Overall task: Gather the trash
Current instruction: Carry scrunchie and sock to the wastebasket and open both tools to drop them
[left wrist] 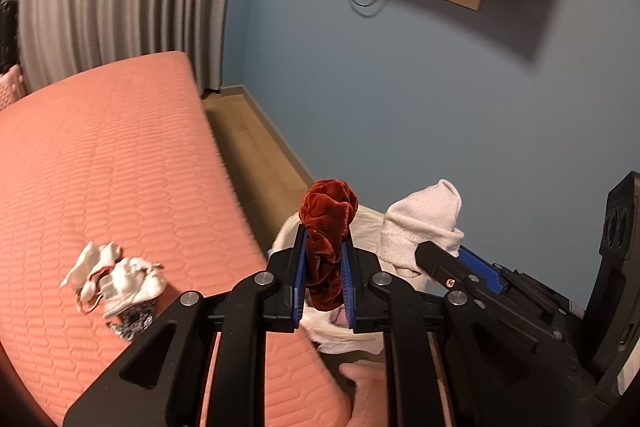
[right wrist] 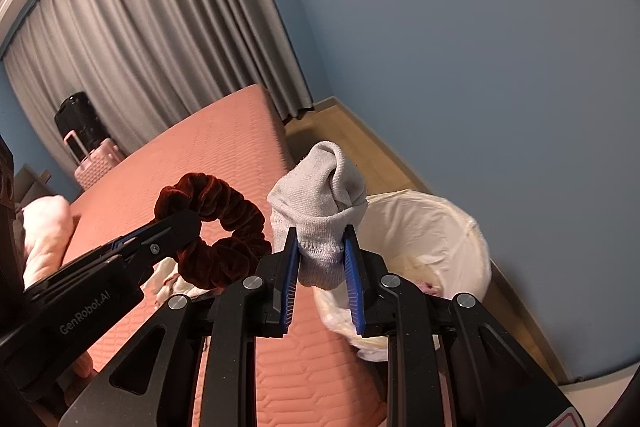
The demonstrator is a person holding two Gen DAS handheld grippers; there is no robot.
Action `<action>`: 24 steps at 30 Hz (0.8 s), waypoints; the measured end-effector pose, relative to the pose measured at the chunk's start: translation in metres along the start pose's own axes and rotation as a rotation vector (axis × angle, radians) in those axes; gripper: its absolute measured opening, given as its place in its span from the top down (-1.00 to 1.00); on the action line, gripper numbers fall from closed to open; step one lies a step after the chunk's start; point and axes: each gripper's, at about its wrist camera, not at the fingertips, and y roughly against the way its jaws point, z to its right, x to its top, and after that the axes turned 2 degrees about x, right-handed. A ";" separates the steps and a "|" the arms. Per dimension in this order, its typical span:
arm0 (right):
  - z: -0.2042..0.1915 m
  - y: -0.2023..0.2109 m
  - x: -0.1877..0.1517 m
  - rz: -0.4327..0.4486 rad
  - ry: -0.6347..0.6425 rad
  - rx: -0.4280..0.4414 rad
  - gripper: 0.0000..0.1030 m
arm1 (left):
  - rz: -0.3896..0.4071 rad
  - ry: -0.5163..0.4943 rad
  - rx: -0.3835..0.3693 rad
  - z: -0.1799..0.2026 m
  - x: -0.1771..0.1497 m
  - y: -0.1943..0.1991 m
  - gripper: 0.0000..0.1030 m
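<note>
Left wrist cam only shows crumpled cloths (left wrist: pixel 114 281) on pink mattress (left wrist: pixel 100 163), right cam shows lined bin (right wrist: pixel 452 227) (floor, beside bed), left gripper (left wrist: pixel 325 281) clamping rust scrunchie (left wrist: pixel 328 223) btwn pads, right gripper (right wrist: pixel 320 259) pinching white sock (right wrist: pixel 320 203), both held near bin.

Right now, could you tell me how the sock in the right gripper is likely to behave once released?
The sock probably falls limp: its toe already folds over above the right gripper. It looks light and unlikely to roll or bounce.
</note>
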 end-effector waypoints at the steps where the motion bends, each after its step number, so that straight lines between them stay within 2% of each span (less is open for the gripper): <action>1: 0.005 0.000 0.001 0.002 -0.007 -0.007 0.60 | -0.003 -0.009 -0.005 0.005 0.001 -0.003 0.71; 16: 0.048 -0.004 0.003 0.003 -0.056 -0.062 0.60 | -0.046 -0.071 -0.061 0.040 0.013 -0.038 0.70; 21: 0.057 -0.006 0.004 0.002 -0.059 -0.073 0.59 | -0.033 -0.056 -0.084 0.043 0.020 -0.044 0.66; 23: 0.056 -0.007 0.006 0.001 -0.057 -0.074 0.55 | -0.029 -0.046 -0.069 0.043 0.023 -0.045 0.42; 24: 0.055 -0.008 0.006 0.001 -0.055 -0.074 0.52 | -0.021 -0.039 -0.061 0.042 0.024 -0.045 0.18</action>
